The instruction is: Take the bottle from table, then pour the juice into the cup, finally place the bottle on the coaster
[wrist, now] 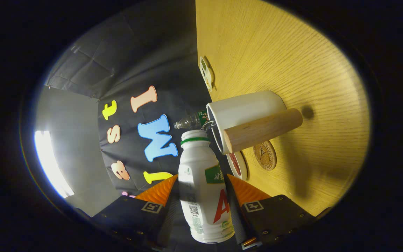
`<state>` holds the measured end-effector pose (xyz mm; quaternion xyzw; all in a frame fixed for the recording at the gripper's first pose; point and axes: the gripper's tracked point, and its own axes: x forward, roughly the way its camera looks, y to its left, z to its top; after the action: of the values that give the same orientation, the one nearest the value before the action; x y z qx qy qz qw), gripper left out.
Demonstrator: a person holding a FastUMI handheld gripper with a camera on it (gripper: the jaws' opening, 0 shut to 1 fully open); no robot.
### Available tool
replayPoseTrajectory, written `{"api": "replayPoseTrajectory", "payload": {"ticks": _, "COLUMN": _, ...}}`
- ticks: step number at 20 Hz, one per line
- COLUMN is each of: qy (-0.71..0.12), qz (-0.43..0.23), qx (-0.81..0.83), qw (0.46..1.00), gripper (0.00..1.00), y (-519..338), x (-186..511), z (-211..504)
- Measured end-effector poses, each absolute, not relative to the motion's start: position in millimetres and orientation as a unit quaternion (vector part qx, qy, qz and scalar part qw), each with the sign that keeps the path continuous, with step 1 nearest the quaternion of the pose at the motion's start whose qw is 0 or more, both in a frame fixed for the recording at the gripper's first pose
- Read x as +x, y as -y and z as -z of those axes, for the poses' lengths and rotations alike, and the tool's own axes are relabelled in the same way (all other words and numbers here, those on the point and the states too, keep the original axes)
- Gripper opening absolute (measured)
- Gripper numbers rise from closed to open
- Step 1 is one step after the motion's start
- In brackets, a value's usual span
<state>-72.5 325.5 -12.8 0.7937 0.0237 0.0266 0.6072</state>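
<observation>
One white plastic bottle [203,189] with a green neck ring sits gripped between the jaws of the gripper [201,190], both fingers pressing its sides, its open mouth just beside the rim of one white cup [247,112] at about one o'clock from it. The cup carries a round wooden handle [262,130]. Two round coasters (one pale-rimmed [237,164], one brown and embossed [265,155]) lie on the grained wooden tabletop [292,63] by the cup. One small clear bottle [189,121] shows beyond the cup's rim.
</observation>
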Motion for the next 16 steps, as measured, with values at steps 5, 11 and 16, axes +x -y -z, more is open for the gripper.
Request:
{"api": "replayPoseTrajectory", "payload": {"ticks": 5, "qy": -0.023, "qz": -0.031, "qx": 0.799, "qw": 0.601, "gripper": 0.69, "y": -327.1, "x": -75.6, "z": 6.3}}
{"api": "replayPoseTrajectory", "payload": {"ticks": 11, "qy": -0.025, "qz": -0.034, "qx": 0.807, "qw": 0.589, "gripper": 0.69, "y": -329.9, "x": -78.3, "z": 0.7}}
{"api": "replayPoseTrajectory", "payload": {"ticks": 16, "qy": -0.025, "qz": -0.034, "qx": 0.813, "qw": 0.580, "gripper": 0.69, "y": -332.2, "x": -77.2, "z": -2.2}}
